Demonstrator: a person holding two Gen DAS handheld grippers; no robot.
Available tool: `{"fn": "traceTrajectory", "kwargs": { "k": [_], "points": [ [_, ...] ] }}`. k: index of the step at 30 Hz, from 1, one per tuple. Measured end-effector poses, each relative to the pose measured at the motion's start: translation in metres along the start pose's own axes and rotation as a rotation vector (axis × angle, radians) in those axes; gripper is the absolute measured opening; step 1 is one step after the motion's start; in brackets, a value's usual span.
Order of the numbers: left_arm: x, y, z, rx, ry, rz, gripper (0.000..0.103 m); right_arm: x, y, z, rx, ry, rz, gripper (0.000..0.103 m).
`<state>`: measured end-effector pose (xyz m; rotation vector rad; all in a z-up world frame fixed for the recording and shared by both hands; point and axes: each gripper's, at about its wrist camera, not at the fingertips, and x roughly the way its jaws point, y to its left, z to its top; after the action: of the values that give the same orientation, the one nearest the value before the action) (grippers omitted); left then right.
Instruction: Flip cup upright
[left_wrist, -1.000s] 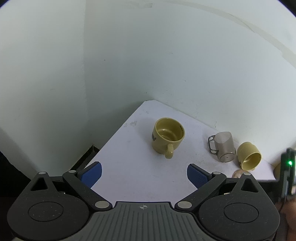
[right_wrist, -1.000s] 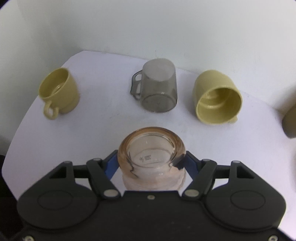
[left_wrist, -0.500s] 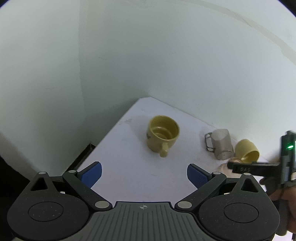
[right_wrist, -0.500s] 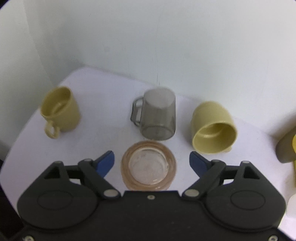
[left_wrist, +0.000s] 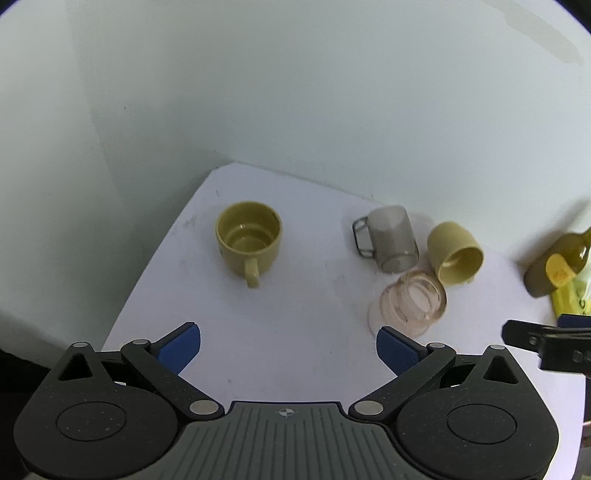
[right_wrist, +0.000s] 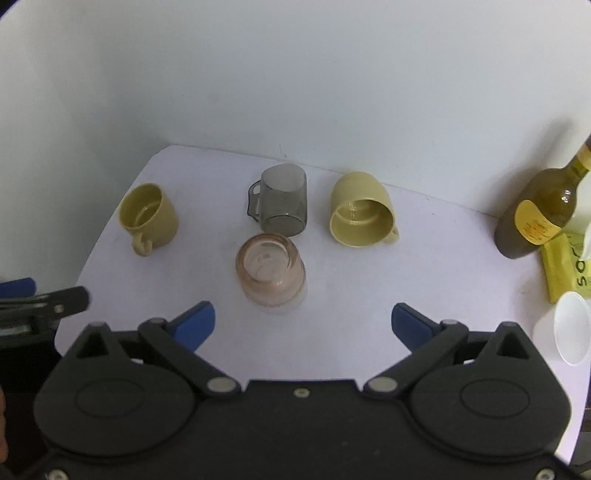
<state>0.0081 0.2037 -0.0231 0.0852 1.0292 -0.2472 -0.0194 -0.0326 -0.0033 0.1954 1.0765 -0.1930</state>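
Both grippers, left (left_wrist: 288, 349) and right (right_wrist: 303, 326), hang spread and empty short of the pink glass (right_wrist: 271, 273), which stands mouth-up on the table (right_wrist: 424, 266), apparently so that it stands free

pink glass cup upright

the clear pink-tinted glass cup (right_wrist: 271, 275) (left_wrist: 408, 301) stands mouth-up on the white tabletop (right_wrist: 369, 280), empty, ribbed near its base. it sits just in front of a smoky grey mug (right_wrist: 282, 201), apart from both claws.

Left gripper (left_wrist: 288, 347) jaws spread wide, holding nothing. Right gripper (right_wrist: 303, 323) likewise spread, empty, hovering.
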Motion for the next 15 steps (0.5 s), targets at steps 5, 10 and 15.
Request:
{"fn": "traceTrajectory", "kwargs": {
  "k": [5, 10, 15],
  "points": [
    [-0.003, -0.016, -0.016, -0.021, 0.034, 0.070, 0.103, -0.003, 0.015, -0.020, -0.042, 0.019, -0.022, 0.103],
    [-0.008, -0.025, -0.039, -0.058, 0.053, 0.099, 0.103, -0.009, 0.019, -0.018, -0.120, 0.006, -0.009, 0.103],
    [-0.017, -0.023, -0.040, -0.103, 0.015, 0.128, 0.103, -0.011, 0.025, -0.015, -0.165, -0.016, 0.022, 0.103]
  ]
}}
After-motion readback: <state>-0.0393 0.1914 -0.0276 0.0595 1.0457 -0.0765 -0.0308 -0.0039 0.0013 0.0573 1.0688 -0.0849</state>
